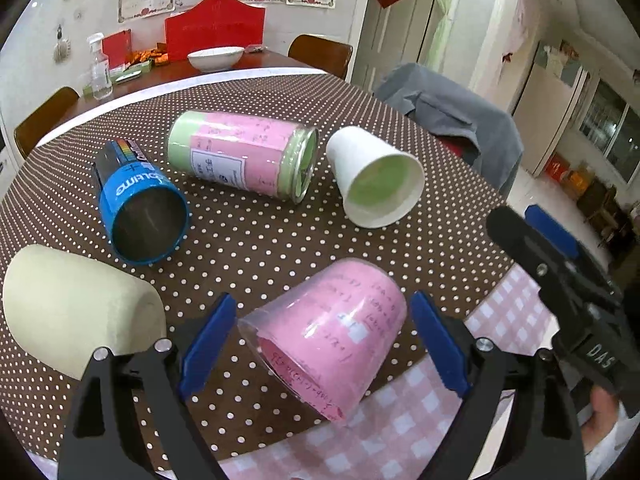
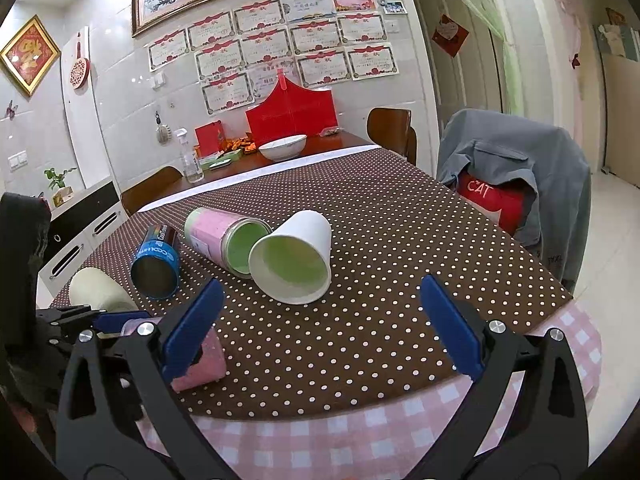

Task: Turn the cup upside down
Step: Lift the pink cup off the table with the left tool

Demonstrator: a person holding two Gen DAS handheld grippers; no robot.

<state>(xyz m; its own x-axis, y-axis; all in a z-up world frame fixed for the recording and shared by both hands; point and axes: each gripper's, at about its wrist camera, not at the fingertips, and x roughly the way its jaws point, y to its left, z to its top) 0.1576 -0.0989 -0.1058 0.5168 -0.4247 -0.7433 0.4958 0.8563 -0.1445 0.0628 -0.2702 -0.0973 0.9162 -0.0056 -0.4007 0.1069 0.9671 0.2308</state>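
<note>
A clear cup lined with pink paper (image 1: 332,332) lies on its side on the brown dotted tablecloth (image 1: 256,240), mouth toward me. My left gripper (image 1: 322,344) is open with its blue fingers on either side of the cup, not touching it. The cup shows partly in the right wrist view (image 2: 202,360), behind the left blue finger of the right gripper. My right gripper (image 2: 320,324) is open and empty over the table's front edge; it also shows in the left wrist view (image 1: 560,264) at the right.
More cups lie on their sides: a white paper cup (image 1: 372,176), a pink-and-green jar (image 1: 244,156), a blue can (image 1: 140,208), a cream cup (image 1: 76,312). A pink checked cloth (image 2: 360,432) hangs at the front edge. A chair with a grey jacket (image 2: 516,176) stands right.
</note>
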